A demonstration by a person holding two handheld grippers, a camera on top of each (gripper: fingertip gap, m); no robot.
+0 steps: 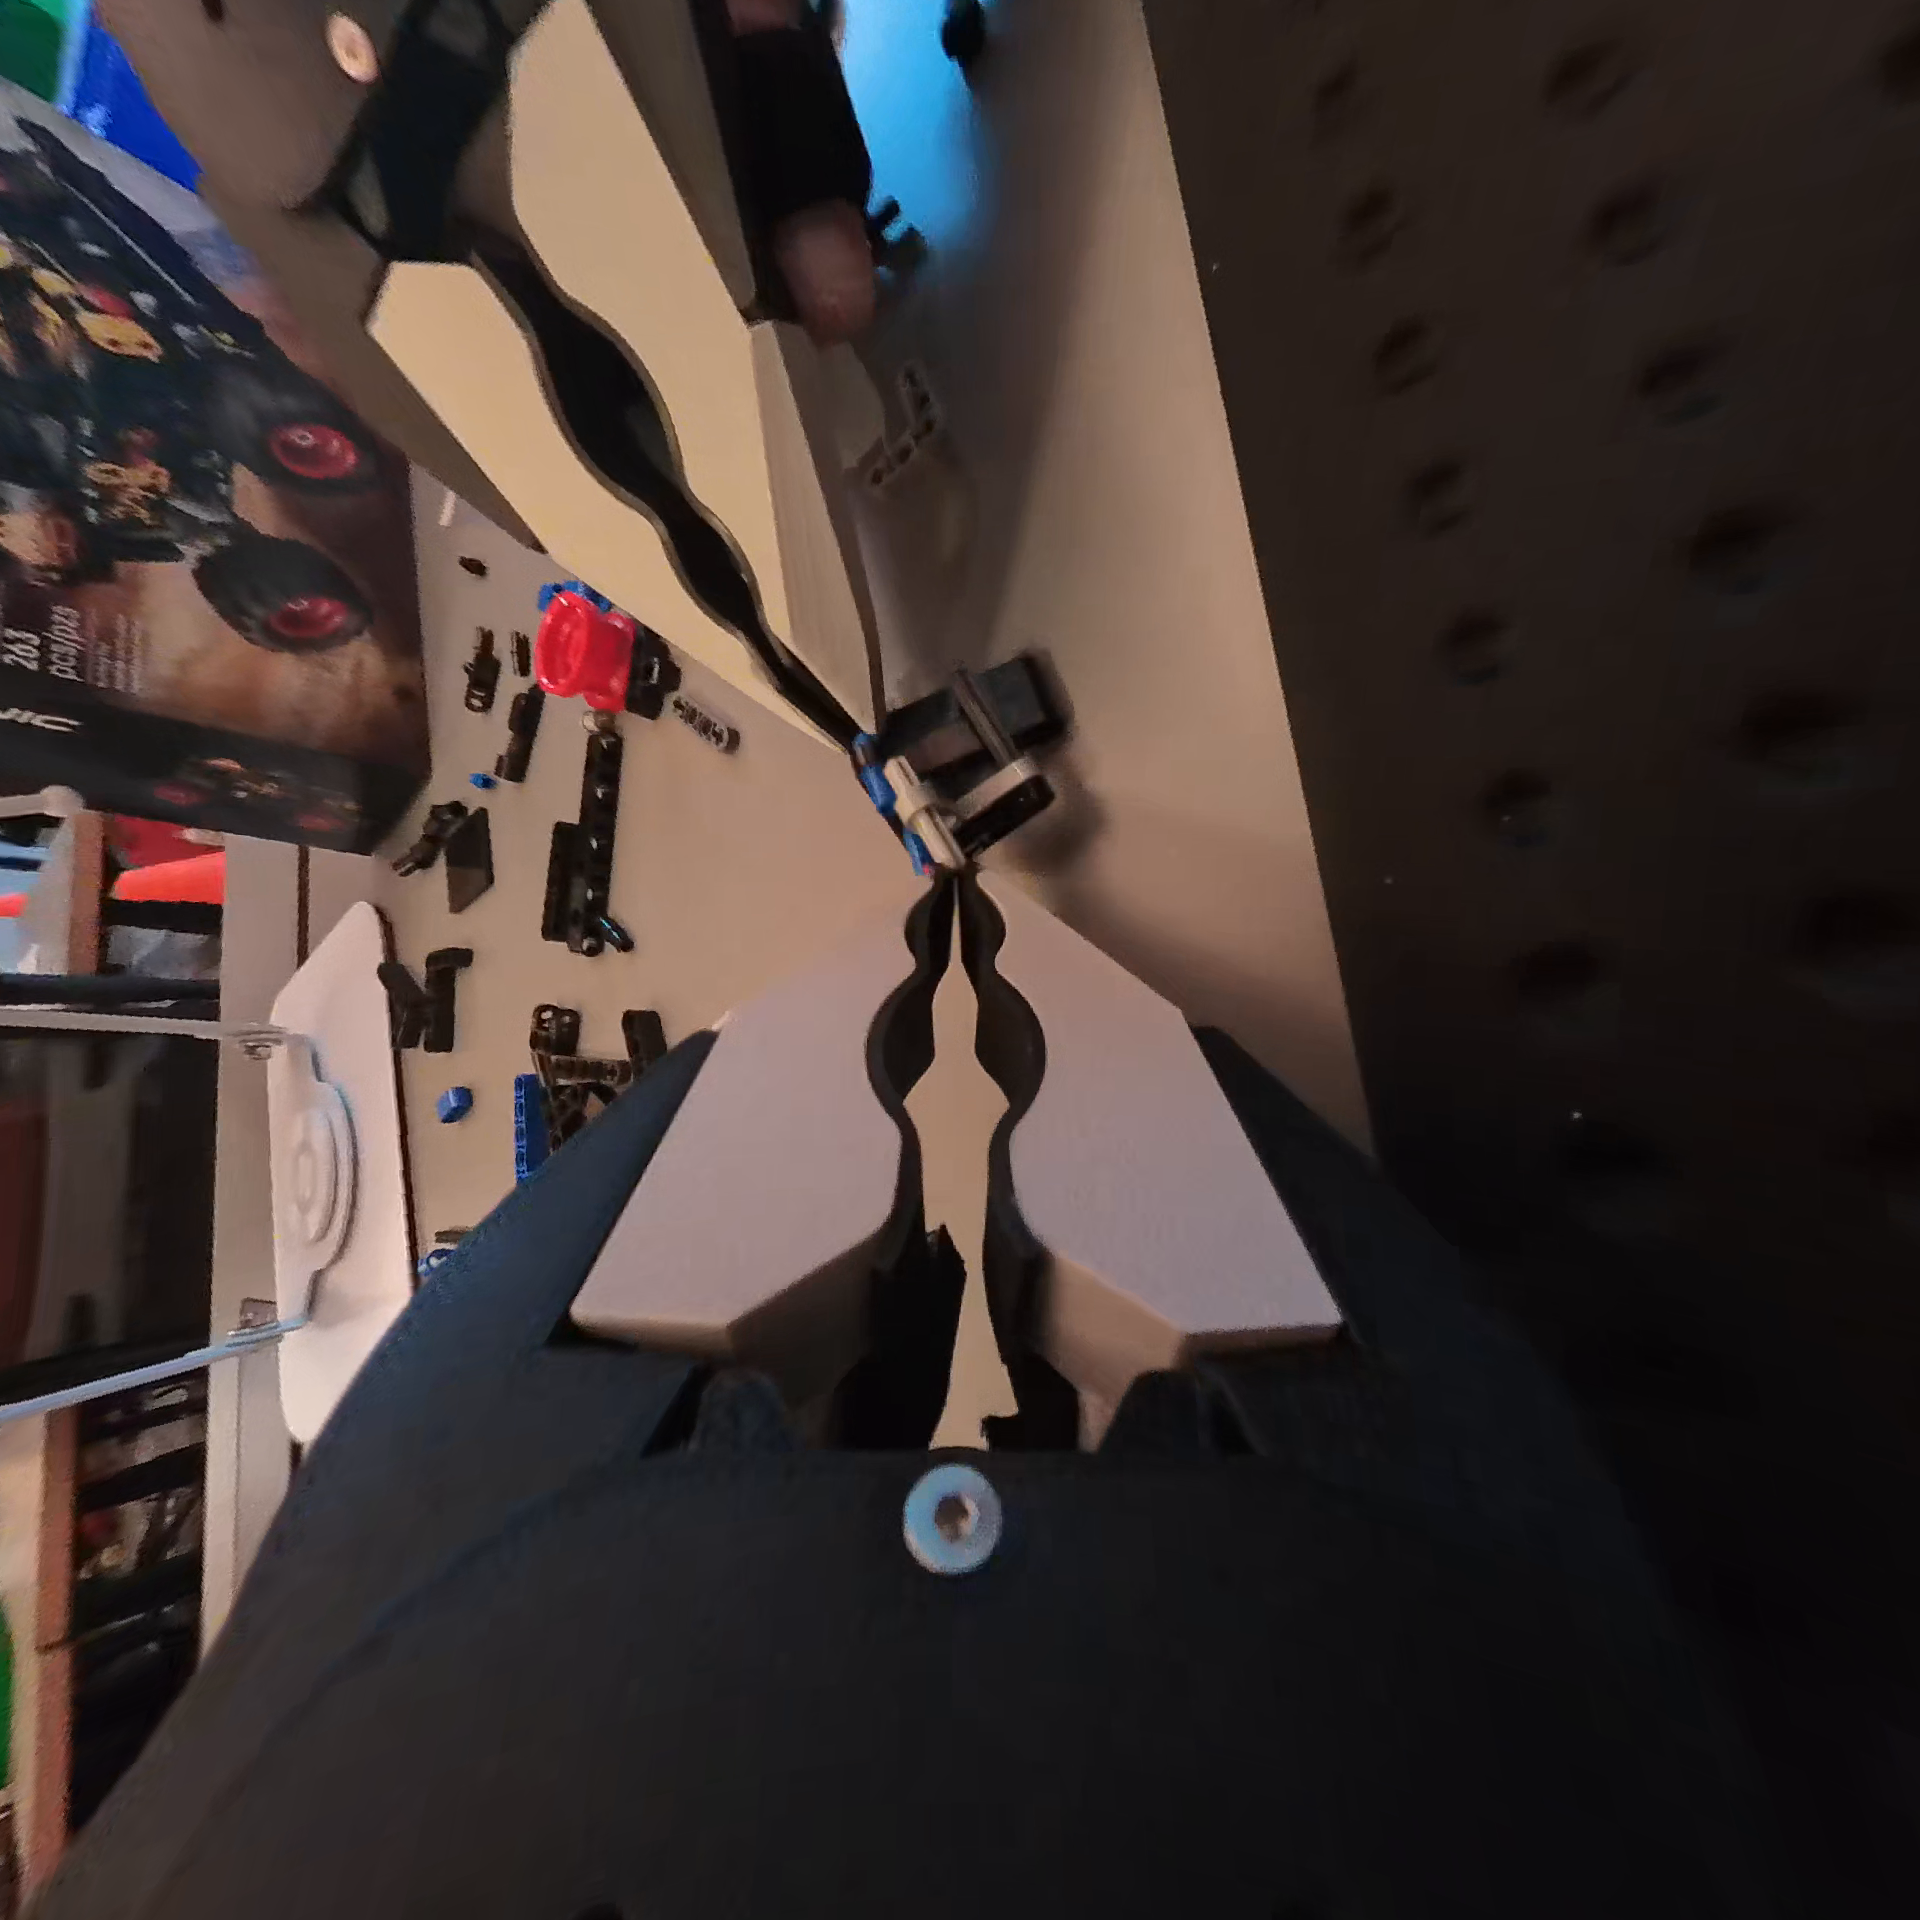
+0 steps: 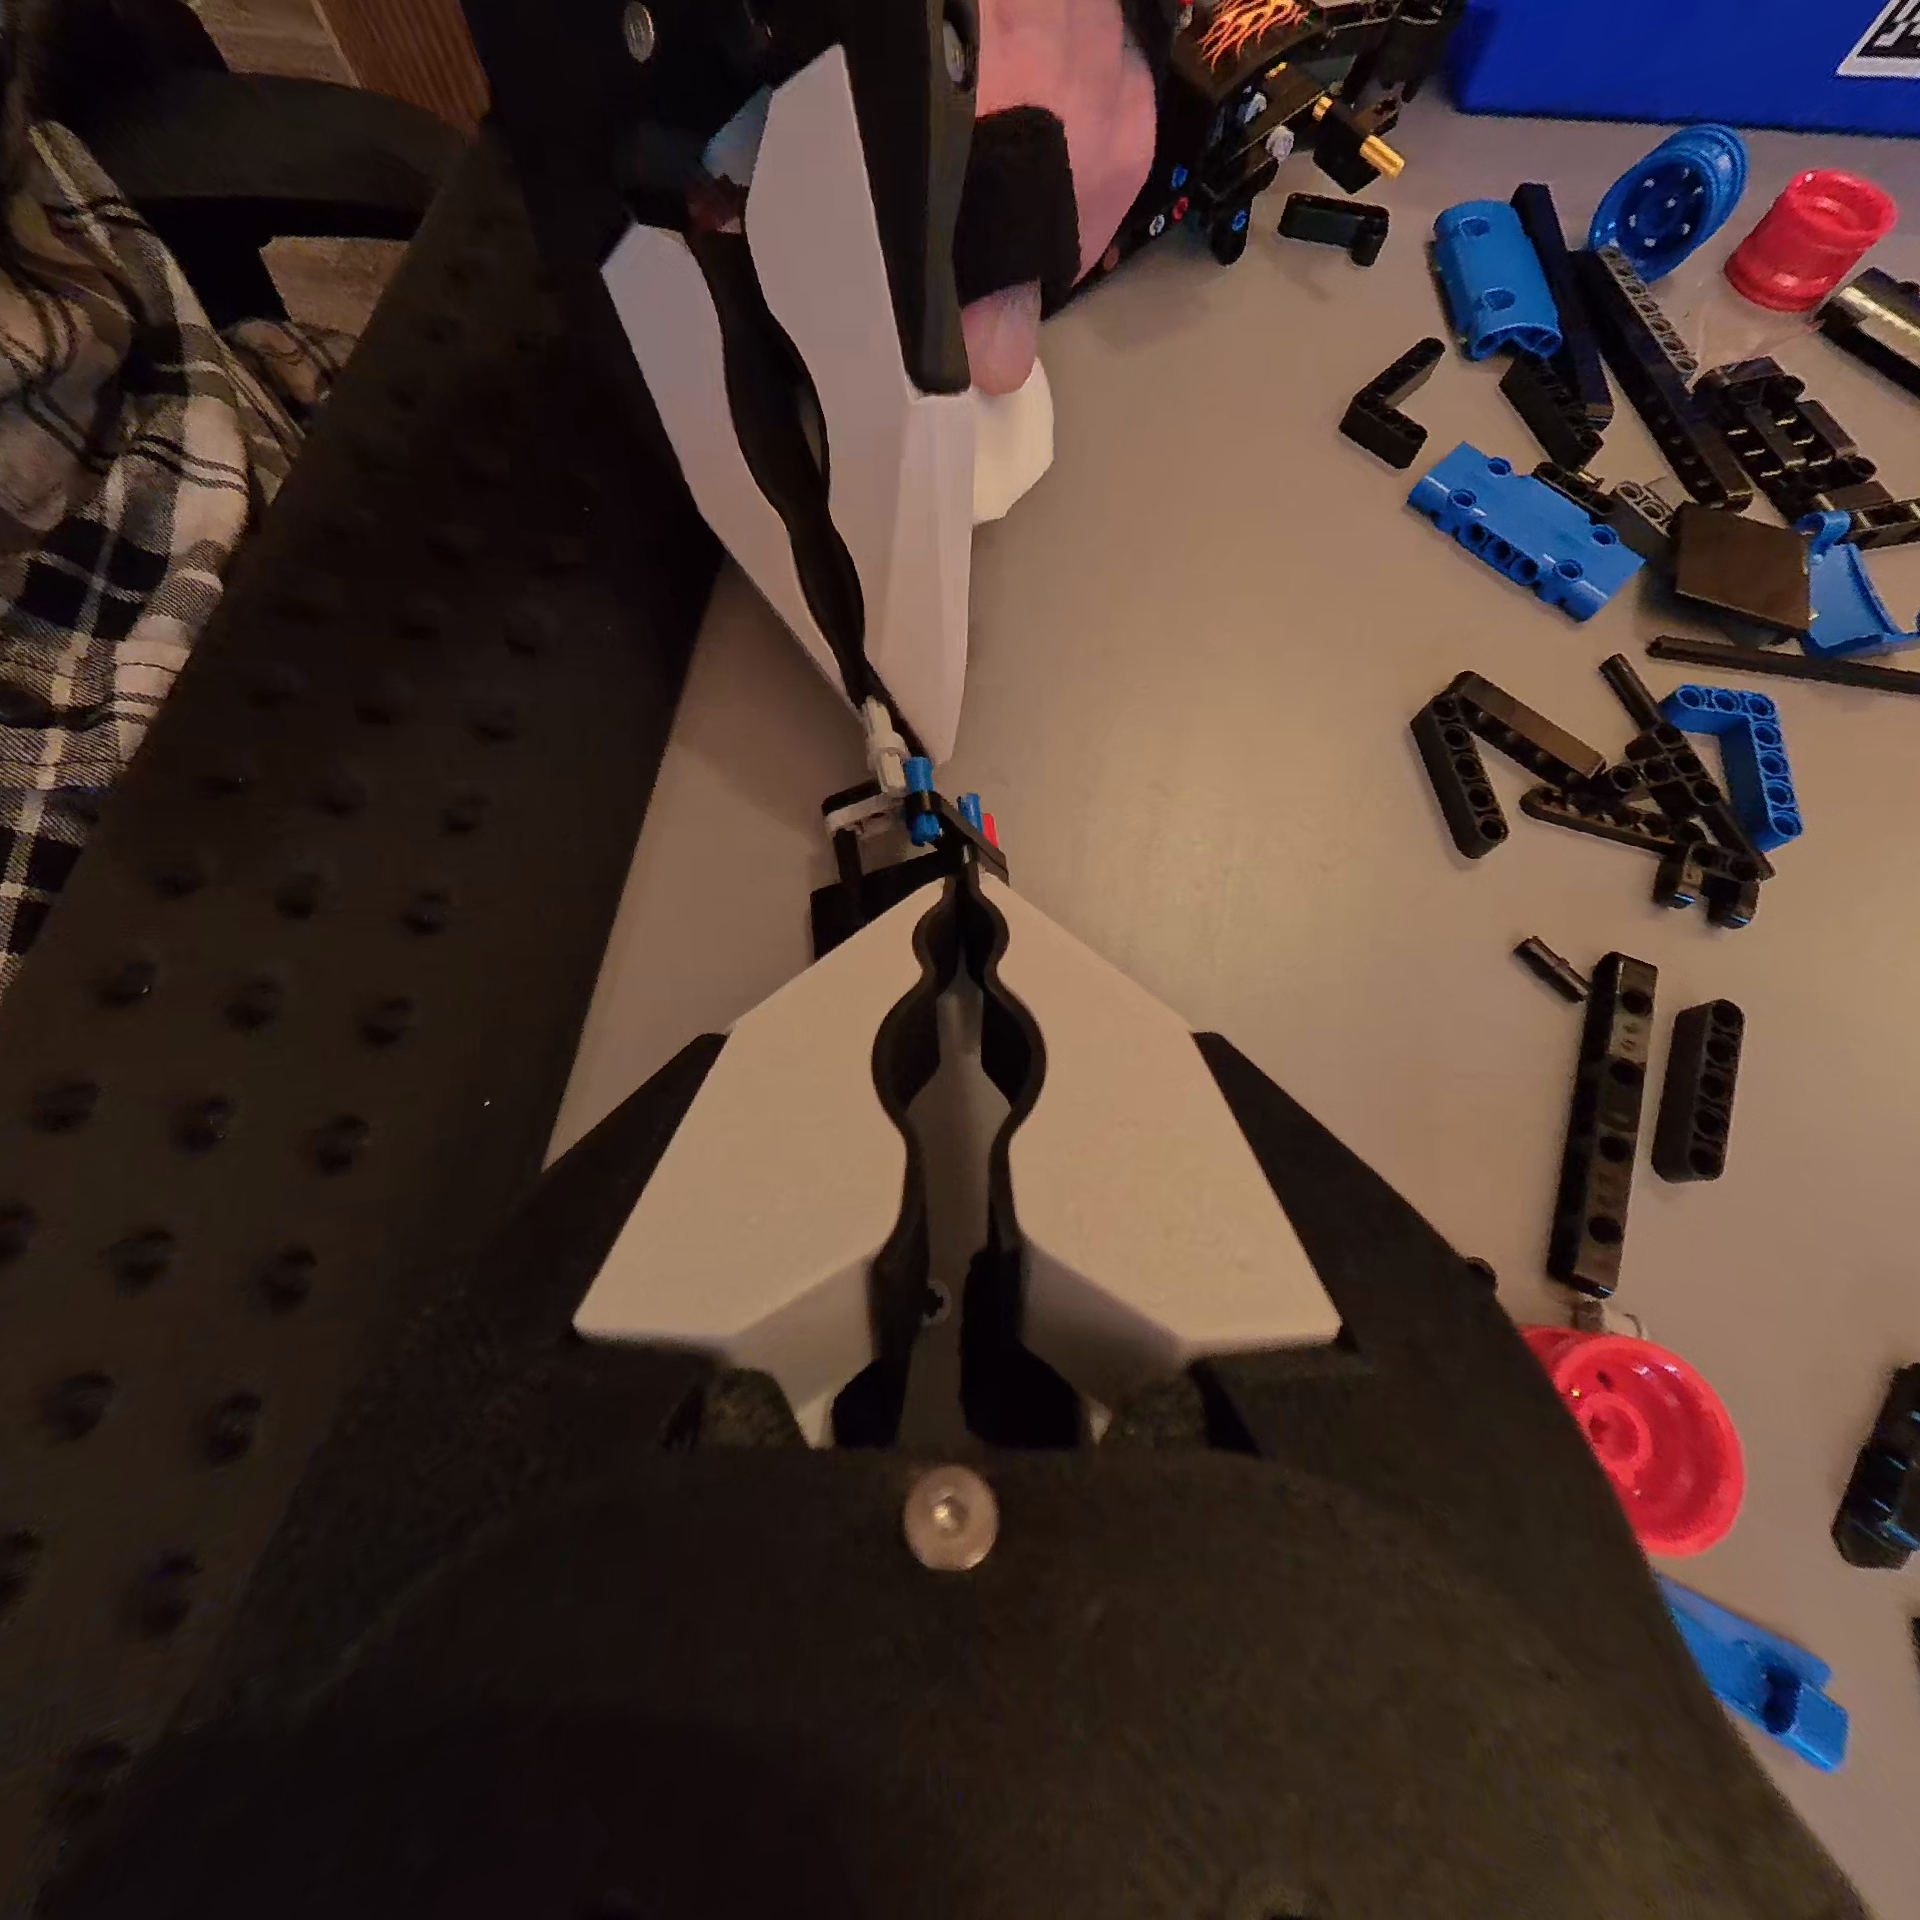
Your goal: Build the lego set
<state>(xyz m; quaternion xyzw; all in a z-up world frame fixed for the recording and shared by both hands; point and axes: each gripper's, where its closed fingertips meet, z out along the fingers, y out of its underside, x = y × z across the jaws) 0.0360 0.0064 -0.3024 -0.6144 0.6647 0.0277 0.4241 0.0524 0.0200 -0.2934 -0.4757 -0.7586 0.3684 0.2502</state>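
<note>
A small lego assembly [image 1: 966, 748] of black beams, a light grey connector and blue pins is held between both grippers, just above the table beside a black perforated board. My left gripper [image 1: 951, 878] is shut on the grey connector end. My right gripper [image 2: 961, 878] is shut on the black part of the same assembly [image 2: 883, 831], next to blue and red pins. In the left wrist view the right gripper [image 1: 857, 740] comes in from the upper left and meets the blue pin. In the right wrist view the left gripper [image 2: 902, 743] comes down from above.
The black perforated board [image 2: 312, 831] borders the work spot. Loose black beams [image 2: 1605, 1122], blue panels [image 2: 1527, 530], red wheel hubs [image 2: 1652, 1444] and a part-built car [image 2: 1247, 94] lie to the right. The set's box [image 1: 156, 520] and a white lid [image 1: 332, 1143] show in the left wrist view. Both grippers' tips are close together, under 4 cm apart.
</note>
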